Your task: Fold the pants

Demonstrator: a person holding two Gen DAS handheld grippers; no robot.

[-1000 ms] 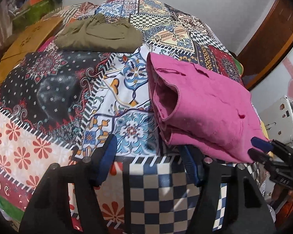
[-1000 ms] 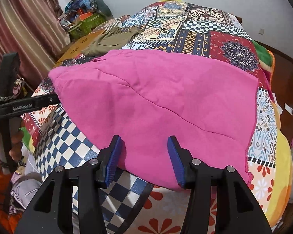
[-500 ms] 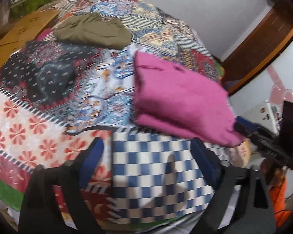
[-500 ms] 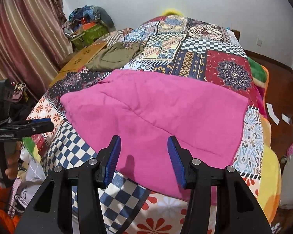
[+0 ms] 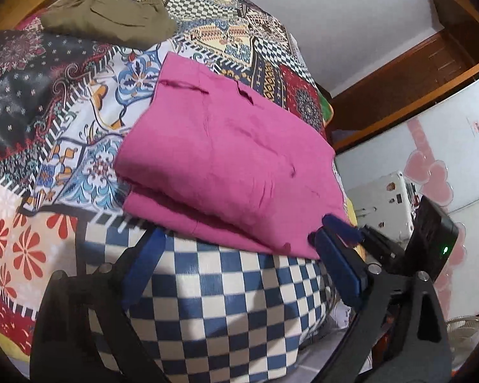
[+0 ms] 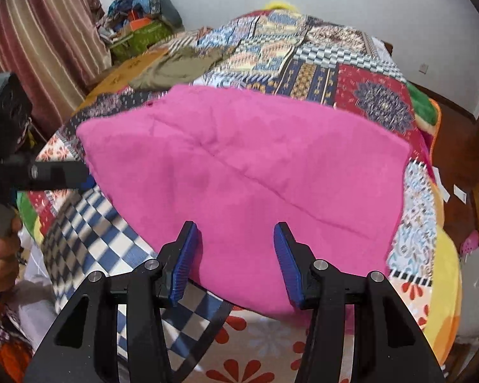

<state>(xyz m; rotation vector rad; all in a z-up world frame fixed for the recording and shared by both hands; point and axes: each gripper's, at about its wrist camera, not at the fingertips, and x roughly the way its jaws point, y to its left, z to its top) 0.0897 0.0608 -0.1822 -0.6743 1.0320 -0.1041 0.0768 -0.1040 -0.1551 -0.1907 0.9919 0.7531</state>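
Two pairs of pants lie on the bed (image 6: 380,95), which is covered by a patchwork quilt. The pink pants (image 6: 246,172) are folded into a thick rectangle near the bed's front edge; in the left wrist view they (image 5: 230,162) fill the middle of the picture, with two stacked layers showing along the side that faces the camera. The olive pants (image 5: 108,16) sit farther back on the quilt, at about 11 o'clock from the pink ones and well apart from them.

The left hand-held gripper (image 5: 239,258) hangs over the blue-and-white checked patch just in front of the pink pants. Its jaws have just been opening and now stand wide apart, with only quilt between them; it is released.

The right hand-held gripper (image 6: 234,263) is at the near edge of the pink pants, at 6 o'clock in its own view. Its jaws are partly spread, and the pink cloth shows in the gap between them, but the blue pads do not press on it. In the left wrist view the same gripper (image 5: 332,229) appears at about 4 o'clock, at the pants' corner. A hand (image 6: 1,265) holds the left tool's handle at 9 o'clock.
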